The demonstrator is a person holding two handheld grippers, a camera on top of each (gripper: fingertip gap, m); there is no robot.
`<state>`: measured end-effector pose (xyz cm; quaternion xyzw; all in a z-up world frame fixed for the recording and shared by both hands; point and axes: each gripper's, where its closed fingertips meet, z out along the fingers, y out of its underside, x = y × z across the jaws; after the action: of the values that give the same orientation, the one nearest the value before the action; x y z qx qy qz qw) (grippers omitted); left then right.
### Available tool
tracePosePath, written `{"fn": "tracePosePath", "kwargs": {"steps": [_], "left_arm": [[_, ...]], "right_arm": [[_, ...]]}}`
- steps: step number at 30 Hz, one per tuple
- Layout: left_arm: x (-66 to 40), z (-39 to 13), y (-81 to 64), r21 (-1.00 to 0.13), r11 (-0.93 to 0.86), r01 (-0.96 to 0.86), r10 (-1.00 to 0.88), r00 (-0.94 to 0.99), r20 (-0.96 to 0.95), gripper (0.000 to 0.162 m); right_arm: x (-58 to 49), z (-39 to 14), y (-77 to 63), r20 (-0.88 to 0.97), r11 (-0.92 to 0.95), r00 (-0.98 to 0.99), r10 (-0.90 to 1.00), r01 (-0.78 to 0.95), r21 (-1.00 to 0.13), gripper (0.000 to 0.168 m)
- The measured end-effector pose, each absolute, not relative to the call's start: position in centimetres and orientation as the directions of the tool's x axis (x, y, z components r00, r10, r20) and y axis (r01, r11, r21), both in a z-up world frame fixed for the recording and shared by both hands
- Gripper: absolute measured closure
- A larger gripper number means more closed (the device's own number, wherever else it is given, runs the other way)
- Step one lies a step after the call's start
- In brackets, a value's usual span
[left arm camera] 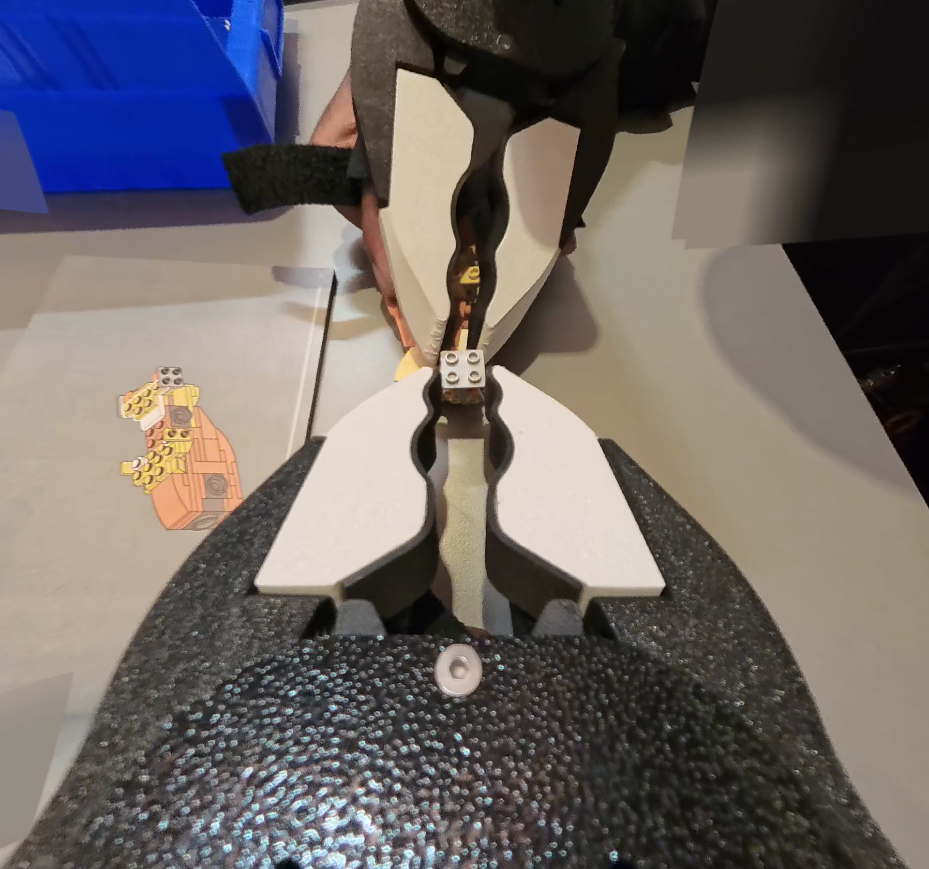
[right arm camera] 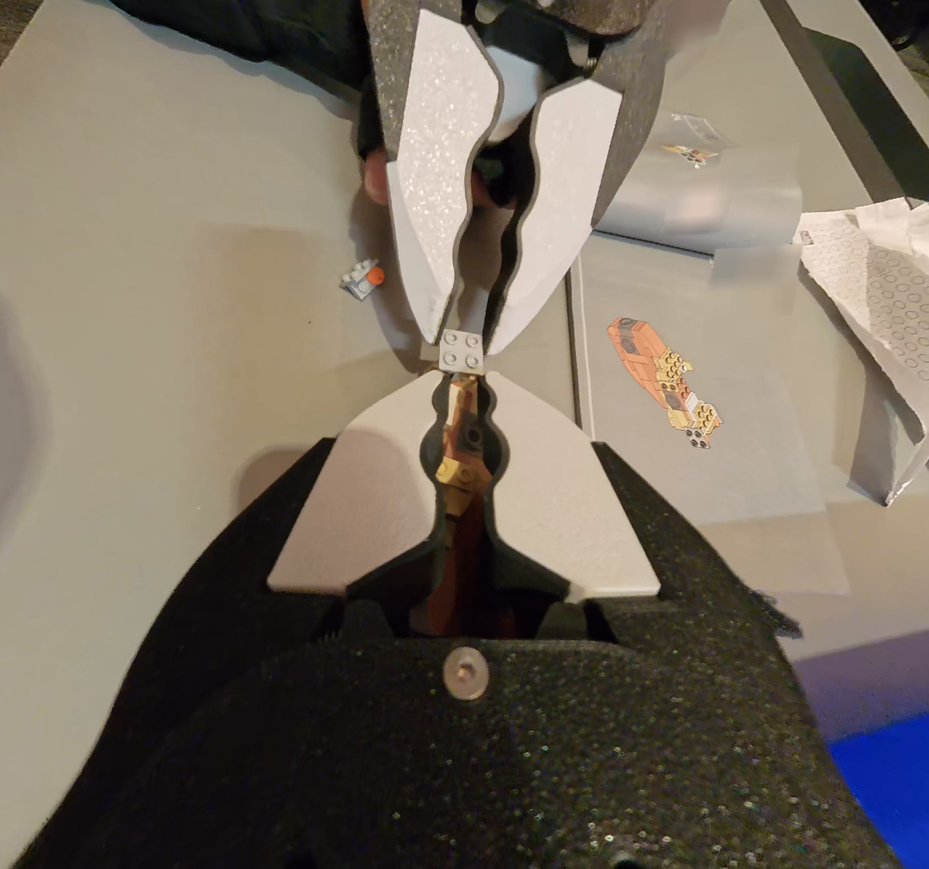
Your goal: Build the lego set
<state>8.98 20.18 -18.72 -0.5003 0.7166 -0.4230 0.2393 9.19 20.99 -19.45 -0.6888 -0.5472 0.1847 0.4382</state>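
The two grippers meet tip to tip above the grey table. My left gripper is shut on a small grey 2x2 plate, studs facing up. In the right wrist view the plate sits at the left gripper's tips. My right gripper is shut on a brown and tan lego build that runs back between its fingers. The plate touches the front end of the build. In the left wrist view the right gripper points toward me, and bits of the build show in its gap.
An instruction sheet with a picture of the model lies on the table. A blue bin stands at the back left. A small grey piece with an orange stud lies loose. A crumpled white paper bag lies at the right. My two grippers' fingertips are within a few centimetres of each other.
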Motion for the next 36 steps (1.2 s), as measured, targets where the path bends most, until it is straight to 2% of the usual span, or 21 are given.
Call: {"fn": "tracePosePath", "kwargs": {"steps": [17, 19, 25, 31, 36], "left_arm": [[9.06, -18.87, 20.15, -0.835, 0.110, -0.539, -0.907, -0.398, 0.138, 0.146], [9.11, -18.85, 20.26, -0.836, 0.108, -0.537, -0.909, -0.394, 0.136, 0.147], [9.15, -18.88, 20.28, -0.835, 0.111, -0.539, -0.905, -0.401, 0.139, 0.147], [9.21, -18.89, 20.57, -0.832, 0.101, -0.545, -0.902, -0.403, 0.155, 0.146], [9.16, -18.88, 20.61, -0.831, 0.103, -0.546, -0.899, -0.408, 0.157, 0.147]], "right_arm": [[9.23, -19.57, 20.81, 0.239, 0.006, 0.309, 0.921, 0.602, -0.799, 0.155], [9.28, -19.69, 20.79, 0.243, 0.009, 0.304, 0.921, 0.609, -0.793, 0.148], [9.58, -20.07, 20.80, 0.277, 0.030, 0.289, 0.917, 0.641, -0.767, 0.144], [9.70, -19.84, 20.85, 0.283, 0.039, 0.292, 0.914, 0.632, -0.774, 0.157], [9.57, -19.84, 20.98, 0.273, 0.016, 0.311, 0.910, 0.632, -0.775, 0.156]]}}
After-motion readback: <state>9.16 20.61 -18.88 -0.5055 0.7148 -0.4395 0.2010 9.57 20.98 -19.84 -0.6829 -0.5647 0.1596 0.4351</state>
